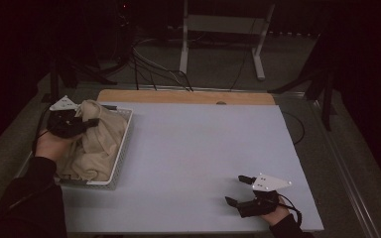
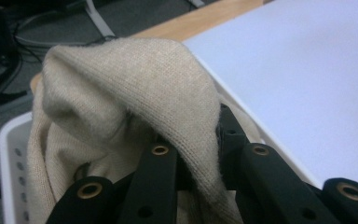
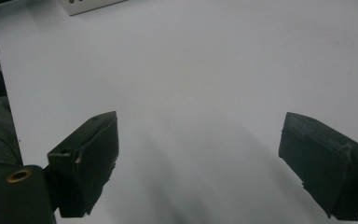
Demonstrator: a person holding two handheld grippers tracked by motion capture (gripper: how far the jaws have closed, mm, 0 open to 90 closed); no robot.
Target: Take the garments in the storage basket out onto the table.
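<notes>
Cloth (image 1: 96, 139) sits bunched in the basket (image 1: 121, 148); your left tongs (image 1: 87, 123) pinch a fold, right tongs (image 1: 239, 189) wide over the worktop (image 1: 198, 148). Next, lift it clear.

We see a beige knitted cloth (image 1: 96, 139), soft and crumpled, heaped in a white perforated plastic basket (image 1: 120, 157) that sits at the left edge of the pale blue tabletop. We find the cloth filling most of the basket and rising above its rim in loose folds. At its far end a fold is drawn up into a rounded peak (image 2: 135, 88), higher than the rest of the heap, and we can make out the fine ribbed weave on it. The lower folds lie slack against the basket's inner wall.
</notes>
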